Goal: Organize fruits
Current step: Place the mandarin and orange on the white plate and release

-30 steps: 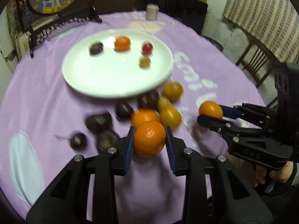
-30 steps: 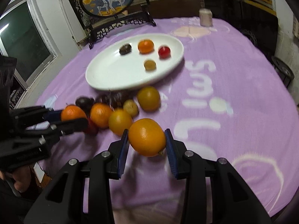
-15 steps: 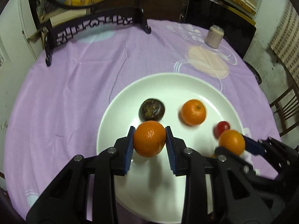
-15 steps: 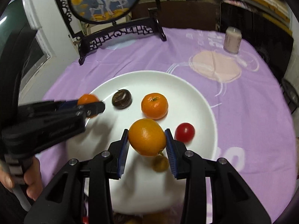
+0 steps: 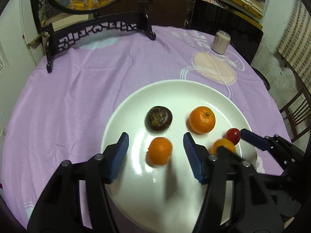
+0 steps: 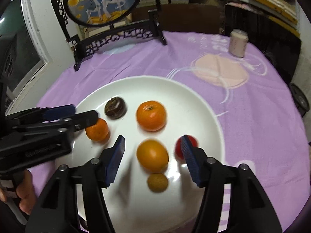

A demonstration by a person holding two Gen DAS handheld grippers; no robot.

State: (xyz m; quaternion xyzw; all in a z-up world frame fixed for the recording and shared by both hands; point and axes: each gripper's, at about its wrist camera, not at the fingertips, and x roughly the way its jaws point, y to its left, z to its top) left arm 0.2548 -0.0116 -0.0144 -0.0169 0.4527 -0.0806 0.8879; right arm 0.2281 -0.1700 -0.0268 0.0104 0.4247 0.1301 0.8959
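A white plate [image 5: 204, 89] [image 6: 204, 104] lies on the purple cloth. My left gripper [image 5: 155, 152] hangs over it, jaws opening; a small orange [image 5: 159, 153] [image 6: 97, 129] sits between the blue pads, touched by neither. My right gripper [image 6: 152, 155] is also opening, with a larger orange [image 6: 152, 155] [image 5: 223, 145] loose between its pads. On the plate also rest a tangerine [image 5: 202, 119] [image 6: 151, 115], a dark mangosteen [image 5: 158, 118] [image 6: 115, 107], a red tomato [image 5: 233, 135] [image 6: 192, 141] and a small brownish fruit [image 6: 157, 182].
A black carved stand [image 5: 97, 33] [image 6: 120, 36] with a round painted screen stands at the table's far side. A pale cup [image 5: 220, 42] [image 6: 238, 42] sits far right. A wooden chair [image 5: 297, 112] is beyond the right edge. A hand [image 6: 25, 194] holds the left gripper's handle.
Both grippers travelled from the fruit pile to above the plate, then opened. Each orange has left its pads and now sits on the plate.
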